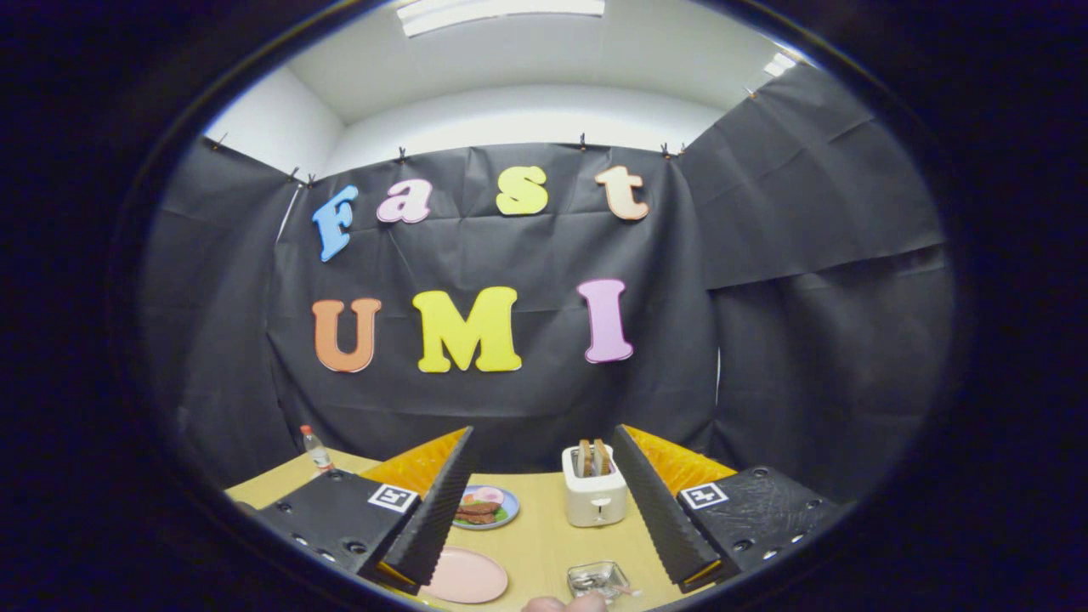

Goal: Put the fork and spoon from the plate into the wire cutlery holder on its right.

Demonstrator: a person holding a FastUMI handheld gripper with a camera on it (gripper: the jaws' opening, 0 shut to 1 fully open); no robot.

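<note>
The claw (540, 501) stands wide open over the bench (544, 535), holding nothing. The pink plate (466, 575) between its fingers looks bare. To its right, the small wire cutlery holder (598, 578) seems to hold something shiny, possibly the fork and spoon, though it is too small to tell.

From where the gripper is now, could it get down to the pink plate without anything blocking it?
Probably yes. The gripper is open and holds nothing, raised above the table. The pink plate lies low between the fingers, beside the left one, with bare tabletop around it. The toaster and food plate stand farther back.
</note>
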